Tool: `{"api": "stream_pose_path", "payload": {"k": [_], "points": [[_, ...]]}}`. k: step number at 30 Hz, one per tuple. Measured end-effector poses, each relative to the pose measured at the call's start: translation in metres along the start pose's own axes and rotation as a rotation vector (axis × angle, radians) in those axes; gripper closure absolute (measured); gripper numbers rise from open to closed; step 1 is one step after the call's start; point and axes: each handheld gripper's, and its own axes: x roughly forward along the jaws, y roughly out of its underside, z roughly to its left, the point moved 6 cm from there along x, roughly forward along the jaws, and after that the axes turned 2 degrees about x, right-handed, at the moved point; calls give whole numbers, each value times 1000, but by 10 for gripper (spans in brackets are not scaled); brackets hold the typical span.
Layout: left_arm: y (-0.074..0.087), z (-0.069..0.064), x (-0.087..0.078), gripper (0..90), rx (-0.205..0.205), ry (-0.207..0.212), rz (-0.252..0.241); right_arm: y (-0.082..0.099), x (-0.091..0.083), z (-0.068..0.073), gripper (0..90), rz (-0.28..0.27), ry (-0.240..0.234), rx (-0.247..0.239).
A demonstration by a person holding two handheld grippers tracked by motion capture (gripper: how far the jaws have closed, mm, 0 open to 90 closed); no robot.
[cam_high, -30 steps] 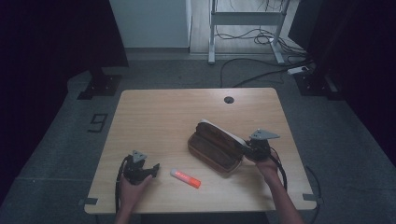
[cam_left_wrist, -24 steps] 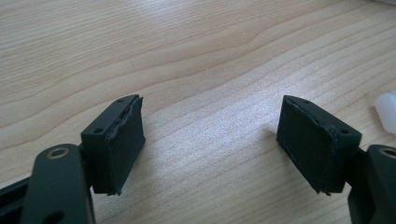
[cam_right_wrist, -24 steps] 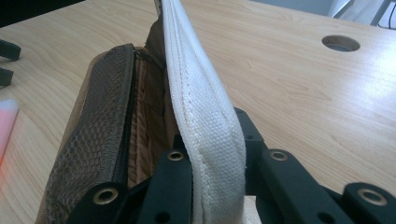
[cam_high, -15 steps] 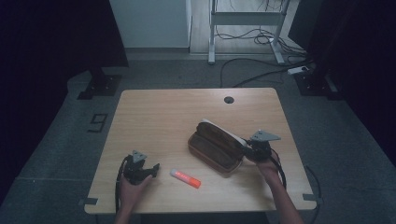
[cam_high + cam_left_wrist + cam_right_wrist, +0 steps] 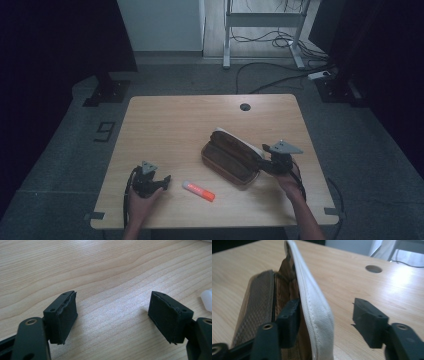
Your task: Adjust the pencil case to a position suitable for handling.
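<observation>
Wooden table (image 5: 170, 125) with grommet hole (image 5: 245, 106); cables (image 5: 260, 82) on floor.

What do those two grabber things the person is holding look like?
Both are black. The left gripper and the right gripper each carry a grey three-cornered plate on top and trail a black cable. Their fingers are flat, blocky black pads with small screw holes. No sleeves cover the forearms.

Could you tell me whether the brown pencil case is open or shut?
Open: the pencil case gapes, its white-edged flap raised, with one jaw of the right tool inside.
</observation>
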Motion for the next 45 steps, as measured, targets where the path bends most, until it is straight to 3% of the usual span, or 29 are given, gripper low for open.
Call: {"api": "stream_pose_path", "payload": {"k": [9, 16, 25, 37, 45], "points": [[0, 0, 0, 227, 0, 0, 0, -7, -27, 7, 306, -55, -8, 54], [0, 0, 0, 227, 0, 0, 0, -16, -42, 21, 296, -84, -12, 41], [0, 0, 0, 227, 0, 0, 0, -16, -34, 44, 290, -67, -63, 25], [0, 0, 0, 227, 0, 0, 0, -10, -15, 83, 291, -28, -171, -2], [0, 0, 0, 227, 0, 0, 0, -5, -6, 94, 298, -1, -207, -7]]}}
